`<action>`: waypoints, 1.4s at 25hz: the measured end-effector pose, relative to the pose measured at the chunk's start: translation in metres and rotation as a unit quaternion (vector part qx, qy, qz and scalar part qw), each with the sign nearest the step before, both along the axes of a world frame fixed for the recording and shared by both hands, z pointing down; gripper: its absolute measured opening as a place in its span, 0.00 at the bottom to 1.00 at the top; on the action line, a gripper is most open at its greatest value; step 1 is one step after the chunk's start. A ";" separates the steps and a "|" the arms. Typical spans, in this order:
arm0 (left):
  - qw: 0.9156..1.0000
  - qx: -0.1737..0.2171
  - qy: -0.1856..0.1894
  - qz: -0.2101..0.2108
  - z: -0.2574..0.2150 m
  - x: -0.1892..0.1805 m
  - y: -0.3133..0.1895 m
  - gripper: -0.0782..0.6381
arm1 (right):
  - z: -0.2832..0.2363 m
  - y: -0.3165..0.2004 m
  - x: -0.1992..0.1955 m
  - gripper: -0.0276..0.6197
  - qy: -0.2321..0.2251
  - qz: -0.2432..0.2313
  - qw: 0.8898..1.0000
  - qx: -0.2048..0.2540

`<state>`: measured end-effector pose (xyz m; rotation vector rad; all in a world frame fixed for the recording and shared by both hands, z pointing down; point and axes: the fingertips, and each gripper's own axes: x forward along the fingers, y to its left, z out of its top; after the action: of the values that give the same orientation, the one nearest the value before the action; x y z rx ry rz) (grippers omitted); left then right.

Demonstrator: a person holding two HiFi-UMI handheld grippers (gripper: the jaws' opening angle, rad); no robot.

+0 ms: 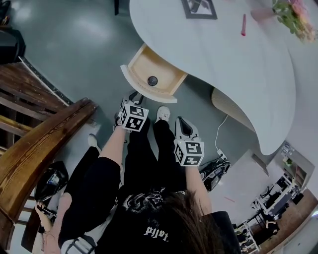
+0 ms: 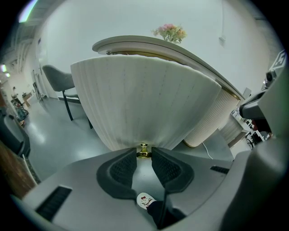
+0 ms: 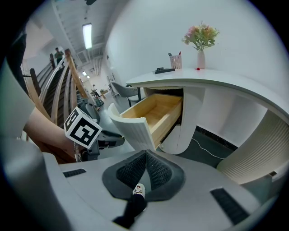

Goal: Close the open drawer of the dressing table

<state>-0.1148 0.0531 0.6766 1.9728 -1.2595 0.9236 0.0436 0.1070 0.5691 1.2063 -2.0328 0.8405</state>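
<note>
Starting at the left of the head view, a wooden handrail point(image 1: 44, 144) curves along the near left edge, beside the grey floor point(image 1: 74, 39). Right of it, the person's bare forearm carries the left gripper point(image 2: 144, 155), which points downward at the front of the drawer point(image 1: 166, 74). In the left gripper view its jaws stand partway apart, one pad on either side of the small brass knob point(image 2: 143, 149), and both pads touch it, so the jaws are grasping the knob. The ribbed white drawer front point(image 2: 144, 99) fills the view just behind the knob.

The drawer is open. It is pulled well out from under the near left edge of the bench point(image 1: 223, 54), so its pale wooden inside shows. A small dark round thing point(image 1: 152, 80) lies on the drawer bottom, near the front. Below the drawer, a white shoe point(image 1: 162, 114) stands on the floor between the two grippers.

Further right and nearer, the right gripper point(image 3: 145, 154) hangs apart from the drawer and touches nothing. Its jaws are clenched, the pad tips meet, and nothing is between them. A white cable point(image 1: 221, 134) runs over the floor to its right.

On the white bench a pink stick point(image 1: 243, 25) lies toward the far right. A bunch of flowers point(image 1: 293, 15) stands at the far right corner.
</note>
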 end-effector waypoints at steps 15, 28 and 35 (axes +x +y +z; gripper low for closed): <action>1.000 0.015 0.001 -0.007 0.000 0.016 -0.039 0.27 | 0.006 -0.016 0.016 0.08 -0.006 0.010 1.000 -0.001; 0.999 0.036 0.004 -0.012 -0.001 0.031 -0.079 0.27 | 0.010 -0.034 0.030 0.08 -0.013 0.023 1.000 -0.001; 0.998 0.050 0.004 -0.029 -0.003 0.037 -0.090 0.27 | 0.012 -0.043 0.038 0.08 -0.024 0.021 0.999 0.004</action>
<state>-0.0782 -0.0374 0.6736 2.0026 -1.3747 0.8399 0.0819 0.0642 0.5810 1.2486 -2.0568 0.8898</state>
